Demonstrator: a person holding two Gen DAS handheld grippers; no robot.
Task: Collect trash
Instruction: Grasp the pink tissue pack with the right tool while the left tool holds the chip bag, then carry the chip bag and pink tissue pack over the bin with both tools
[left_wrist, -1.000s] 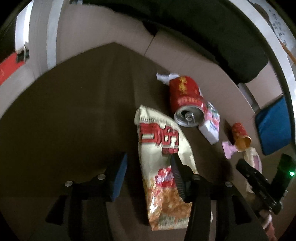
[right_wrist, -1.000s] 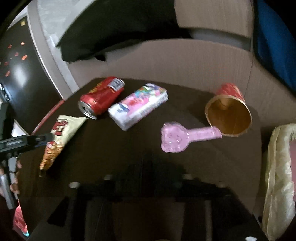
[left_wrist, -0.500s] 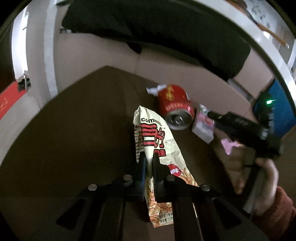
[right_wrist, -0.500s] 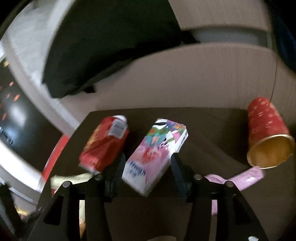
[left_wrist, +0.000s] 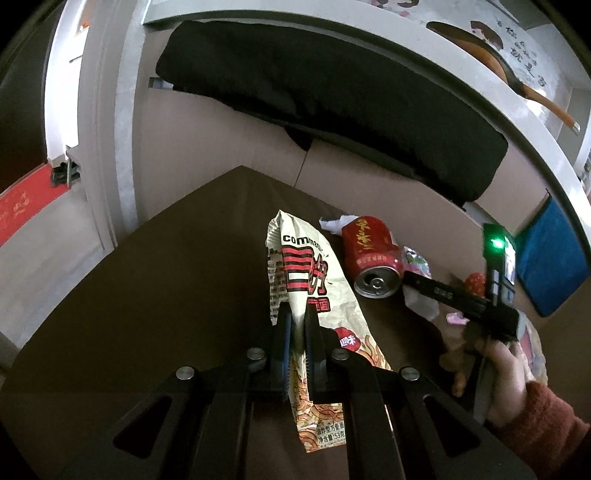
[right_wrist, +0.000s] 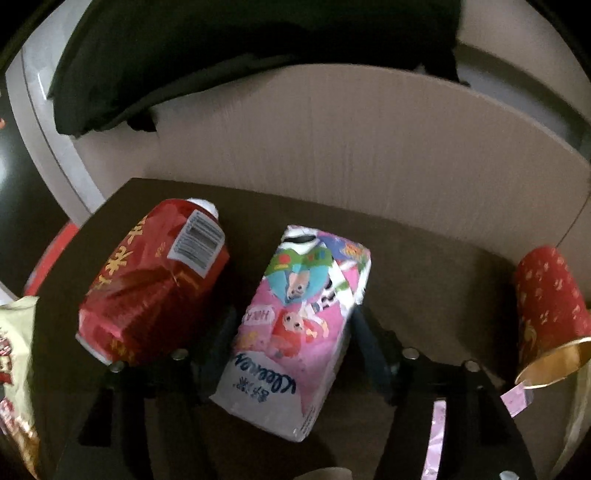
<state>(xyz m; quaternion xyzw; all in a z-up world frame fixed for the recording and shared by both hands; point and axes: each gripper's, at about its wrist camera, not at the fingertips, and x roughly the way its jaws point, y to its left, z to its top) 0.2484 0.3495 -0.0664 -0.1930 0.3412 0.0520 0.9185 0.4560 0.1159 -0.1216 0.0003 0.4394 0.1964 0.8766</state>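
My left gripper (left_wrist: 295, 314) is shut on a cream and red snack bag (left_wrist: 314, 273) and holds it slightly lifted above the dark table (left_wrist: 147, 314). A dented red can (left_wrist: 373, 258) lies just right of the bag. In the right wrist view the same can (right_wrist: 155, 280) lies left of a pink tissue pack (right_wrist: 295, 332). My right gripper (right_wrist: 291, 325) straddles that pack, its jaws opening, and the fingers (right_wrist: 218, 332) do not press on it. A red paper cup (right_wrist: 550, 314) lies on its side at the right.
A pink wrapper (right_wrist: 517, 398) lies by the cup. Crumpled white paper (left_wrist: 332, 223) sits behind the can. Cardboard walls (right_wrist: 369, 147) and a black cushion (left_wrist: 332, 92) stand behind the table. A blue pad (left_wrist: 554, 258) is at the far right. A person's hand (left_wrist: 506, 369) holds the right gripper.
My left gripper closed on the snack bag and raised it. My right gripper swept left from the pink wrapper to the tissue pack, and its fingers now straddle the pack, spread wider.
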